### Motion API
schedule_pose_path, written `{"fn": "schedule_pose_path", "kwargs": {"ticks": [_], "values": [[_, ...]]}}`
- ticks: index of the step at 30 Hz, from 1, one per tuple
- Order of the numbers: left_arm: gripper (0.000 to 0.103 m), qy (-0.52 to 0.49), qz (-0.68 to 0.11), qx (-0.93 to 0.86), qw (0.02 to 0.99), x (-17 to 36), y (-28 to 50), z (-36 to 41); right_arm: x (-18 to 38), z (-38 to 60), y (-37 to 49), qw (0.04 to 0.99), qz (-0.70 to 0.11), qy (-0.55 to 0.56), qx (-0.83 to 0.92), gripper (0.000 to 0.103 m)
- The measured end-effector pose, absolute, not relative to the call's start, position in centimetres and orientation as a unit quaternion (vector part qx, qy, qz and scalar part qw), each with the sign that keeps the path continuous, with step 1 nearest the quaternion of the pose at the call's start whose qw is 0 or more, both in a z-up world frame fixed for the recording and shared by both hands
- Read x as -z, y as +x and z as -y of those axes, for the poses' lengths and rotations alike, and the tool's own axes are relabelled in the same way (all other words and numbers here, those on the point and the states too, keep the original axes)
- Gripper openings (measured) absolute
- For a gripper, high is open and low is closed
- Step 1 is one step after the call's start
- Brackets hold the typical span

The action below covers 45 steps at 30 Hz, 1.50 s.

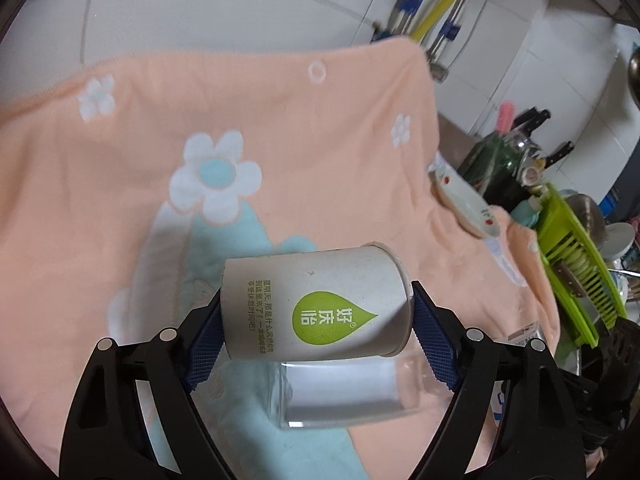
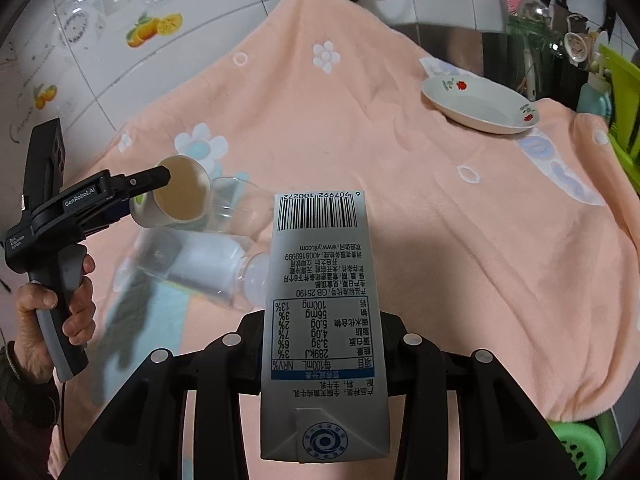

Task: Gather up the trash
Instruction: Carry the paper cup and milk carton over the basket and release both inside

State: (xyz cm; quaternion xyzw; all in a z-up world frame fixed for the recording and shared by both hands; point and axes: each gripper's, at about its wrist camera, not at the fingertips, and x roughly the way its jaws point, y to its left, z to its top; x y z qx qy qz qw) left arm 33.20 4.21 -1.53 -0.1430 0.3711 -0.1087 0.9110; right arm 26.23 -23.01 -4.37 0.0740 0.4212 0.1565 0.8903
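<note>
In the left wrist view, the left gripper point(image 1: 316, 320) holds a white paper cup point(image 1: 316, 304) at the lower centre of the frame. The cup lies sideways between the two blue pads point(image 1: 434, 344), bottom to the left and rim to the right, and both pads press on it, so the jaws stand wide but closed on the cup. Just below it a clear plastic bottle point(image 1: 344, 392) lies on the peach flowered towel point(image 1: 280, 120).

In the right wrist view, the right gripper point(image 2: 320, 344) grips a grey milk carton point(image 2: 320, 300) at the lower centre; the jaws are narrow and closed on its sides, and the barcode end points away from the camera. At the middle left the left gripper point(image 2: 156, 196) with the paper cup point(image 2: 180, 196) is seen above the clear plastic bottle point(image 2: 200, 268), and a hand point(image 2: 52, 312) holds its handle. A white plate point(image 2: 480, 108) with red flowers sits on the towel point(image 2: 400, 200) at the upper right
</note>
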Motion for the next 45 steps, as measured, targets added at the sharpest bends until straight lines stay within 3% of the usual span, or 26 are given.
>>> {"fn": "schedule_pose_path", "kwargs": {"ticks": [14,35,40,45], "values": [[0.083,-0.133,-0.331,0.190,0.915,-3.5,22.9,0.3,1.3,27.1,16.4,0.910,-0.383,0.080,-0.136,0.037],[0.083,-0.063,-0.355,0.303,0.882,-1.1,13.0,13.4,6.7,38.6,4.2,0.912,-0.403,0.079,0.013,0.038],[0.083,-0.047,-0.368,0.325,0.870,0.1,12.0,16.3,7.2,40.3,3.0,0.912,-0.398,0.095,0.029,0.054],[0.083,-0.034,-0.380,0.338,0.861,1.2,11.1,18.4,7.0,40.9,2.0,0.915,-0.389,0.098,0.039,0.058]]}}
